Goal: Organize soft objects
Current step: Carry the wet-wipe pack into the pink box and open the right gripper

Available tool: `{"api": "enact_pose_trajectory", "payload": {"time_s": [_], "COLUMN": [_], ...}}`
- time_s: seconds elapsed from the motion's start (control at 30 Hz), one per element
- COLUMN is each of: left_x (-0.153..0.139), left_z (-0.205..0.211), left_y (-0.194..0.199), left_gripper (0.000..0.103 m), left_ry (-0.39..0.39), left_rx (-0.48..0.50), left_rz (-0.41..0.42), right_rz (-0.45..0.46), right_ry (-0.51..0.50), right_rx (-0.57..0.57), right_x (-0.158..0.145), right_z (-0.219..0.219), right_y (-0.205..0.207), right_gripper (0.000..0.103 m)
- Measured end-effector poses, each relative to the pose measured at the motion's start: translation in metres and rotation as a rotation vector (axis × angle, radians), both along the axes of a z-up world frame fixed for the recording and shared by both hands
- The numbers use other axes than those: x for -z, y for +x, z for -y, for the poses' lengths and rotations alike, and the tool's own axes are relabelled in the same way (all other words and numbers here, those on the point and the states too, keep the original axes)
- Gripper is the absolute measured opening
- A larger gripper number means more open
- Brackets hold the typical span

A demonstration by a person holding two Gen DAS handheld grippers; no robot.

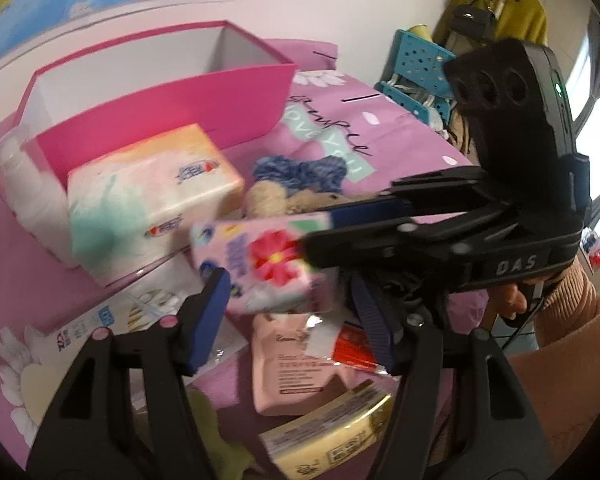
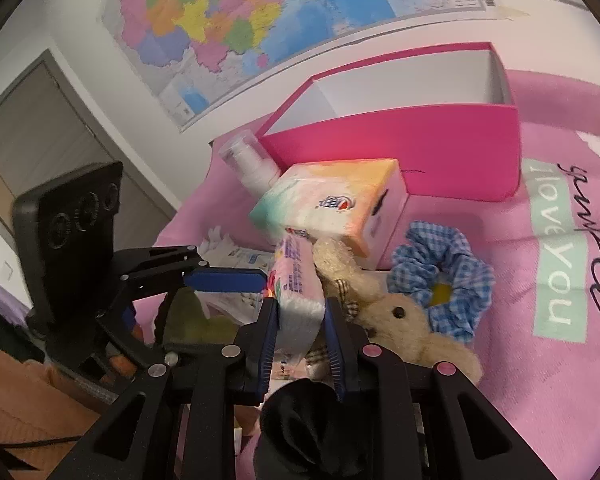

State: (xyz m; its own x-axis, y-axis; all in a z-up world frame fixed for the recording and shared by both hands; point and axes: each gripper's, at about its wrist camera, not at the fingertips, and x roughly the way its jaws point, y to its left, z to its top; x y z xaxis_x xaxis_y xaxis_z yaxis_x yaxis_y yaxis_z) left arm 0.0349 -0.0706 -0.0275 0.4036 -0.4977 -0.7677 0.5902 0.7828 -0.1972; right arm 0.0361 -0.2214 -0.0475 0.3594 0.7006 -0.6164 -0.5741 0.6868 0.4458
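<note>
The step in hand is a handover or two-handed carry of the small pink tissue pack (image 2: 300,280), which hangs in the air in front of the pink box (image 2: 400,148) rather than in it. The right gripper (image 2: 300,344) is clamped on the pack's near end, its blue pads pressing both faces. The left gripper (image 1: 288,312) stands half-spread around the pack's other end; one blue pad is right against the wrapper, but whether either pad presses it I cannot tell.

The box sits at the back of the bed (image 2: 540,360), open-topped and apparently empty. Just in front of it leans the larger tissue pack (image 2: 332,204), and nearer still lie the plush rabbit (image 2: 400,316) and the blue scrunchie (image 2: 444,276).

Next, I judge, the pack needs one secure hold, a lift above the box's front wall, and a release inside without knocking the larger pack.
</note>
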Motion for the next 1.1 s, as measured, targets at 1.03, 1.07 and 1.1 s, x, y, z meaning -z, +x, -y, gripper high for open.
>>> {"api": "enact_pose_trajectory", "payload": {"time_s": [1.03,1.07,1.1], "left_x": [-0.042,-0.049,-0.057], "left_z": [-0.031,-0.032,-0.033], "left_y": [0.043,0.046,0.051], "left_gripper": [0.066,0.066,0.066], "left_ry": [-0.087,-0.088,-0.086], "left_rx": [-0.029,-0.04,-0.057], "left_rz": [-0.011,0.007,0.029], "right_rz": [0.074,0.094,0.122], "right_ry": [0.064,0.061,0.061], "right_rx": [0.006,0.002,0.0], "right_x": [-0.035,-0.042,-0.052], "right_z": [0.012,0.011,0.009], "right_y": [0.02,0.022,0.027], "right_gripper": [0.021,0.021,0.021]}}
